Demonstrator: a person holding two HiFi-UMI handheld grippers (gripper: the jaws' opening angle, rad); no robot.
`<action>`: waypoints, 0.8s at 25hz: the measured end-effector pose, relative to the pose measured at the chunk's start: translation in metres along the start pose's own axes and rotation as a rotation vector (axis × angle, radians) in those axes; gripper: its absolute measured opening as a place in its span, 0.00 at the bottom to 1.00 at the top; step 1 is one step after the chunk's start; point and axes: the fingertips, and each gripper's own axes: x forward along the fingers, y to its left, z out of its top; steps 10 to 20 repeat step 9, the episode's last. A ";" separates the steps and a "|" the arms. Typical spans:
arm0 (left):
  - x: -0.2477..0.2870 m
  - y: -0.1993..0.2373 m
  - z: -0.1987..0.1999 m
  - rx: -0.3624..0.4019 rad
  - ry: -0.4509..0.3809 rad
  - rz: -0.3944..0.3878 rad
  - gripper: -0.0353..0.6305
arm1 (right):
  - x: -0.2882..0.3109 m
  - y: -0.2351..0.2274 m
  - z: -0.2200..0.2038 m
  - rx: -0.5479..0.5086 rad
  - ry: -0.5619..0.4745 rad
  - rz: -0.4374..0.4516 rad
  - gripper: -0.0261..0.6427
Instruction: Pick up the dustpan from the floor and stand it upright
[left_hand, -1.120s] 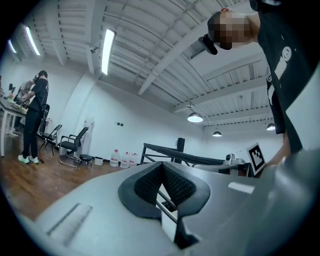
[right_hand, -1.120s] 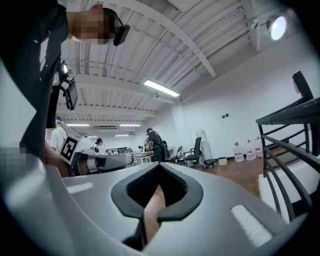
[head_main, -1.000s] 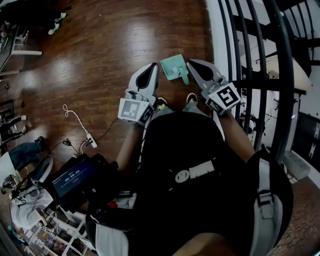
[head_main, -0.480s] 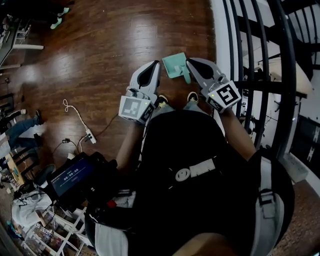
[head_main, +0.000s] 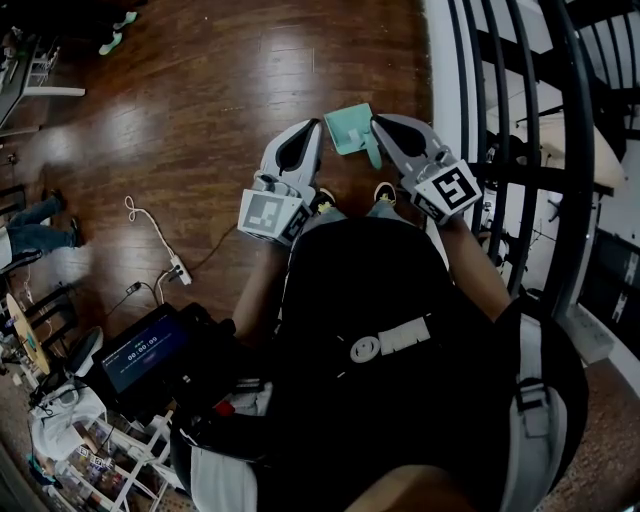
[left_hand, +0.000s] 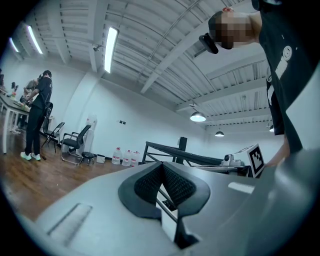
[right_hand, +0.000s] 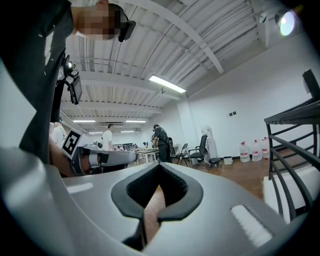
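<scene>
Head view, entry: right gripper (head_main: 382, 125), jaws pressed together, empty. Left gripper (head_main: 309, 133), jaws likewise together, empty. Teal dustpan (head_main: 347, 128) lying on wooden floor (head_main: 200, 120), between both gripper tips and nearer the right. Handle points back toward person's shoes (head_main: 384, 195). Right gripper judged better placed.

Wood floor (head_main: 220, 100), black railing (head_main: 573, 160), white wall (left_hand: 150, 117), perhaps water jugs (left_hand: 125, 157).
</scene>
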 end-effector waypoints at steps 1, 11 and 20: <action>-0.001 0.001 -0.002 0.004 0.006 -0.001 0.07 | 0.000 0.000 0.000 0.001 0.000 0.000 0.04; 0.001 0.000 0.002 -0.005 -0.010 -0.001 0.07 | 0.002 0.001 -0.001 -0.003 0.000 0.004 0.04; 0.001 0.000 0.002 -0.005 -0.010 -0.001 0.07 | 0.002 0.001 -0.001 -0.003 0.000 0.004 0.04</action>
